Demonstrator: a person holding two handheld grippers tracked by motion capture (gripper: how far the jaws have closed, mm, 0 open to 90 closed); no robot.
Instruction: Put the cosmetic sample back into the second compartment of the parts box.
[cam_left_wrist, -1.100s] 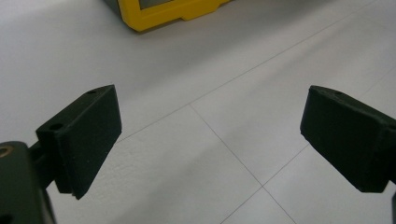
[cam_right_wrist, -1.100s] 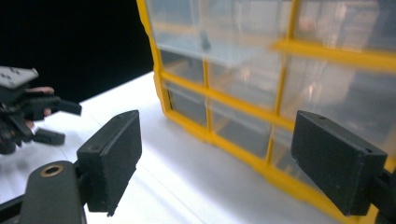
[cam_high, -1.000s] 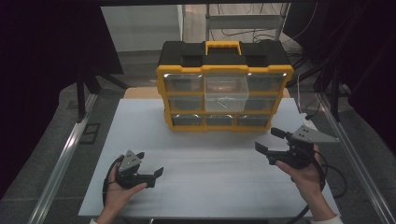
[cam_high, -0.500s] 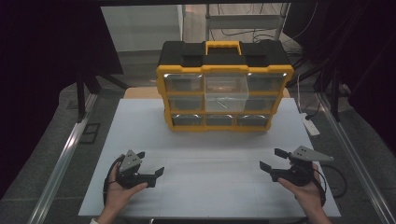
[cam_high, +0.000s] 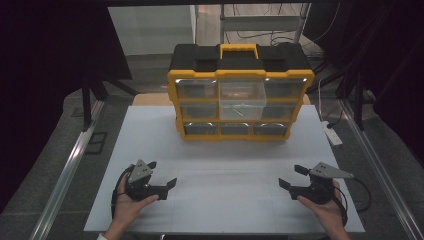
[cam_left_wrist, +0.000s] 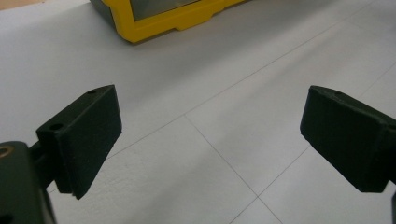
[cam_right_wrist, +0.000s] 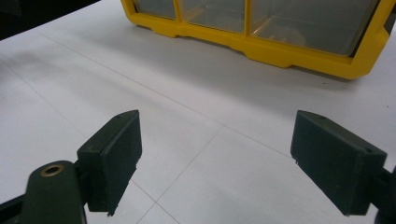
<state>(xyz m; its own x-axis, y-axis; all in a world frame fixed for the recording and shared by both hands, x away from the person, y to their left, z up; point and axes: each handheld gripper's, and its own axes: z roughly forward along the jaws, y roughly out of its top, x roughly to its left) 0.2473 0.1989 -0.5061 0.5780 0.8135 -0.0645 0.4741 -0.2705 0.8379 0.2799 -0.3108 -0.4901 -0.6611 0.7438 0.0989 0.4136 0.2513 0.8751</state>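
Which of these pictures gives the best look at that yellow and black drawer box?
The high view: the whole yellow and black drawer organizer shows there, handle, lid and all its clear drawers. The right gripper view catches just its bottom row of drawers and yellow base. The left gripper view catches one lower corner.

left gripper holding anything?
No, the left gripper has its jaws wide apart with bare white table between them.

Overhead light is brightening the white desk (cam_high: 225, 170) evenly while surroundings are staying dark, the organizer (cam_high: 240, 95) is casting a soft shadow forward, and both gripper views are blurring close claws slightly.
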